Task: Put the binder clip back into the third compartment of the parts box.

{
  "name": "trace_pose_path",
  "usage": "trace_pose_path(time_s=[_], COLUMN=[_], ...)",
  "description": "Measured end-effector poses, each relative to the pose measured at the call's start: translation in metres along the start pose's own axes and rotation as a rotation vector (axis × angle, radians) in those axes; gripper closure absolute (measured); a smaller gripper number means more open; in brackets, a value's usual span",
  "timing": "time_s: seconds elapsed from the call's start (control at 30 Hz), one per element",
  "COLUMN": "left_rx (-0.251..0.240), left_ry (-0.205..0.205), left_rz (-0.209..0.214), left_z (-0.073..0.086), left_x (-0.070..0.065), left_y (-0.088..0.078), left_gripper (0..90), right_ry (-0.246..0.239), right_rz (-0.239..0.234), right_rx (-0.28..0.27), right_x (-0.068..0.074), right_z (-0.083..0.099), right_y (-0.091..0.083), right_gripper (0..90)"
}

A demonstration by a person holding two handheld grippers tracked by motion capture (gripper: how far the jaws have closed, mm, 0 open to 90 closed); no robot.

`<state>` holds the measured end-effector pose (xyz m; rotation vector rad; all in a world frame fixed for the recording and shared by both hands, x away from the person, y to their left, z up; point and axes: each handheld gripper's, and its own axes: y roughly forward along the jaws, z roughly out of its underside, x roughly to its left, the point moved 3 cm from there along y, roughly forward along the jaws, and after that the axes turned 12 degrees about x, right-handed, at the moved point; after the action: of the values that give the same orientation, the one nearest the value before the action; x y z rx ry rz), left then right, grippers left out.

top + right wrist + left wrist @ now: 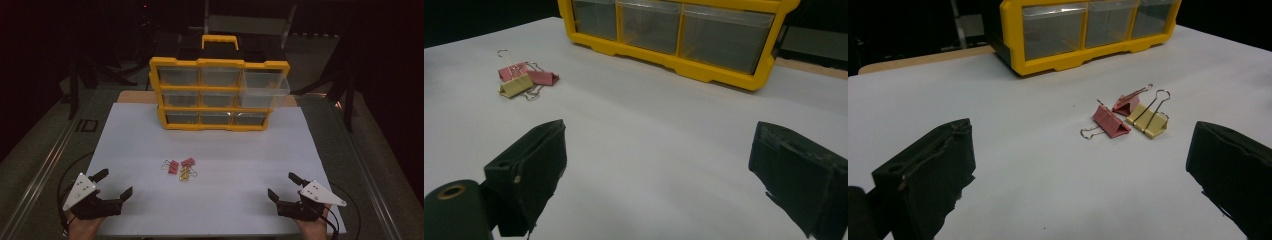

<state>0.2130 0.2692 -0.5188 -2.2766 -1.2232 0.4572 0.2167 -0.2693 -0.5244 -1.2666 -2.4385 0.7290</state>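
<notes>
Three binder clips lie together on the white sheet: a pink clip [173,167], a second pink clip [188,162] and a yellow clip [185,173]. In the left gripper view they are the pink clip [1110,122], the other pink clip [1125,104] and the yellow clip [1147,121], ahead and right of centre. My left gripper [113,184] rests at the near left, open and empty, its jaws far apart [1083,165]. My right gripper [283,185] rests at the near right, also open and empty [659,165]. The clips [524,80] lie to its far left.
A yellow drawer cabinet [218,93] with clear drawers stands at the back of the white sheet [210,145]; its top right drawer [265,85] is pulled out. Black cables trail from both grippers. Dark floor and metal rails flank the table.
</notes>
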Motion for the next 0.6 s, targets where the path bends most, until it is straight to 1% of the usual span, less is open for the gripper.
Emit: trace_pose_path(time_s=[0.1,0.4,0.53,0.6], left_rx=[-0.001,0.028,0.043,0.045], left_ry=[-0.002,-0.01,-0.024,-0.032], left_rz=[0.001,0.005,0.001,0.006], left_z=[0.0,-0.0006,-0.003,-0.0047], left_x=[0.0001,-0.0008,-0.0003,0.0001], left_y=[0.0001,0.0028,0.0037,0.0042], left_gripper=[0.0,0.0,0.6,0.6], right_ry=[0.0,0.002,0.007,0.011], right_rz=[0.0,0.001,-0.001,-0.001], right_rx=[0.001,0.002,0.0,-0.002], right_x=[0.0002,0.0,-0.0003,-0.0007], right_z=[0.0002,0.0,0.0,-0.0001], right_y=[0.0,0.0012,0.0008,0.001], right_gripper=[8.2,8.3,8.3,8.3])
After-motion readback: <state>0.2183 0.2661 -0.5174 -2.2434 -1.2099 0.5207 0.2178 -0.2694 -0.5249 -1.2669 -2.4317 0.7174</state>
